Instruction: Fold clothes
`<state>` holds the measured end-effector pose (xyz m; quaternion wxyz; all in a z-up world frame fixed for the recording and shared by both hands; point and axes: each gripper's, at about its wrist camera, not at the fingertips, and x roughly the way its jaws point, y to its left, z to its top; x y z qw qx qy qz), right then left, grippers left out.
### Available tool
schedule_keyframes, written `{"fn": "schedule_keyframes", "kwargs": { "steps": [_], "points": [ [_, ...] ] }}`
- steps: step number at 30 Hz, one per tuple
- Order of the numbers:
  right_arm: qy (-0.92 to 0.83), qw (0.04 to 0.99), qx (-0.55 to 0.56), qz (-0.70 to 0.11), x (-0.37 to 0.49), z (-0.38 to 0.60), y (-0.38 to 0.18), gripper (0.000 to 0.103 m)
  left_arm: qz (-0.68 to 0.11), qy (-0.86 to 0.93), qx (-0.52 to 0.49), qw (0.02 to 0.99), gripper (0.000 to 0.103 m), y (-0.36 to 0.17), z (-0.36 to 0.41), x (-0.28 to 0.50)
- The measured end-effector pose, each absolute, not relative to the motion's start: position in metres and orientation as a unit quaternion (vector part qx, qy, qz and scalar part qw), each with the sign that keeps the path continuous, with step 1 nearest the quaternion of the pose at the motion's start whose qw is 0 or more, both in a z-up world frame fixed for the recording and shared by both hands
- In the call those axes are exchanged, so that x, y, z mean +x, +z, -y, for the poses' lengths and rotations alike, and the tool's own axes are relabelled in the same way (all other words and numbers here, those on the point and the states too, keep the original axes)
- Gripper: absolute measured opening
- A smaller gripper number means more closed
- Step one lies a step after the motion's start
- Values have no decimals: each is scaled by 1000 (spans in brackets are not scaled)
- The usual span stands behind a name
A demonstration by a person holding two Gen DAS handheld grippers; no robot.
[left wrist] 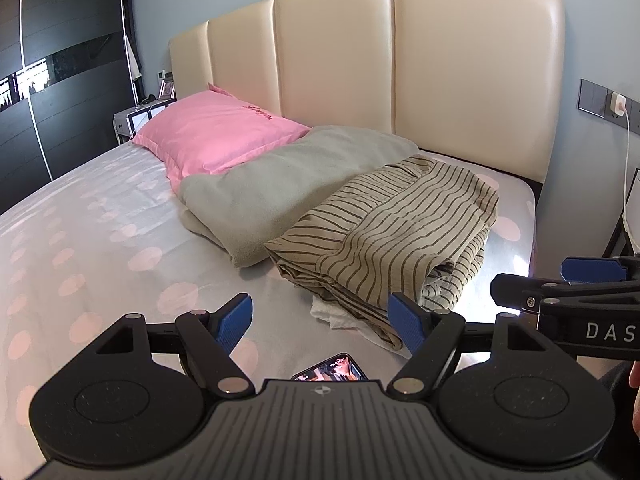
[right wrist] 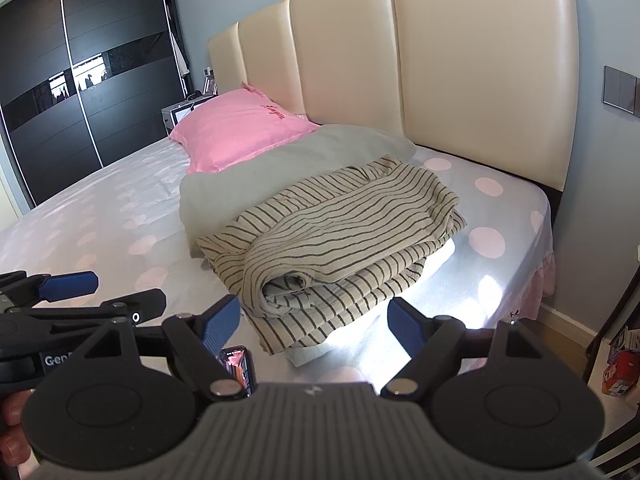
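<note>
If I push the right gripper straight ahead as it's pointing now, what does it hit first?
Most likely the near edge of the striped garment, folded on the bed. The right gripper is open and the stack sits between its fingers' line; depth is uncertain.

A beige garment with thin dark stripes lies folded into a loose, layered bundle on the bed, filling the middle of both views. Its top layer is rumpled, and the near end curls into a soft roll with stacked edges showing beneath. A bit of white cloth peeks out under its lower left corner in the left wrist view. Along its far left side it touches a folded grey-green cloth.
</note>
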<state>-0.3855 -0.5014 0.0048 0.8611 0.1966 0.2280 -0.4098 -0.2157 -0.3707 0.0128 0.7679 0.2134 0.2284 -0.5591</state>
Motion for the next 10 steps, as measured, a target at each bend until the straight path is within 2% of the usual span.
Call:
{"fn": "schedule_keyframes", "kwargs": {
  "steps": [10],
  "points": [
    [-409,861,198,-229,-385,502,4,83,-229,-567,205,764,74,13,368,-215]
  ]
}}
